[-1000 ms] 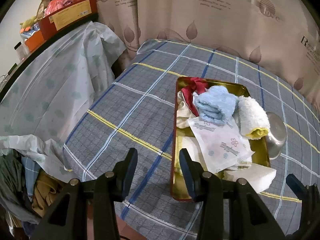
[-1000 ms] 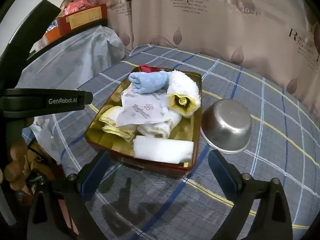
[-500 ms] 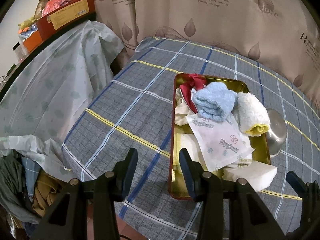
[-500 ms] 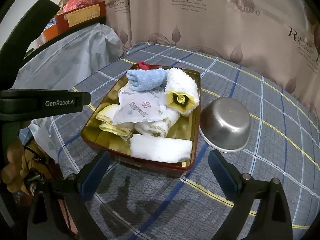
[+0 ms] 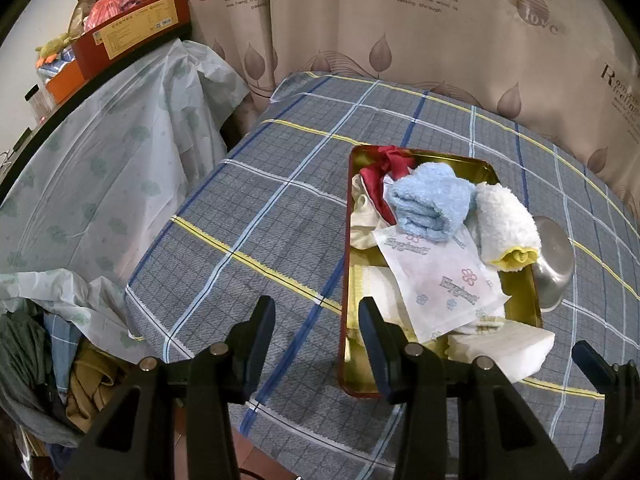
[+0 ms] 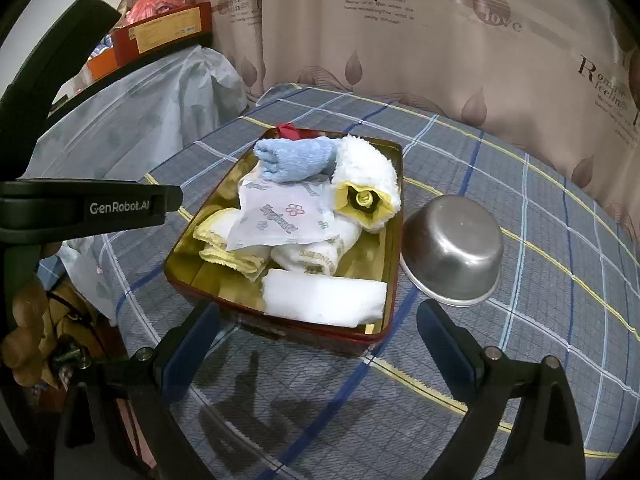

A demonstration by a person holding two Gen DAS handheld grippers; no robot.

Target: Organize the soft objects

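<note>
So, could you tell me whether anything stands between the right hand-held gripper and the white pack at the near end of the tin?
Only the tin's near wall; above it, the white pack lies uncovered before the open right hand-held gripper.

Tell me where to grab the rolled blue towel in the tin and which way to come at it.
Grip the blue towel across the middle of its roll, coming down from above. It lies on top of the pile in the tin, its sides exposed. The white roll touches its right end, so close across the width, probably with the wide-open right gripper.
</note>
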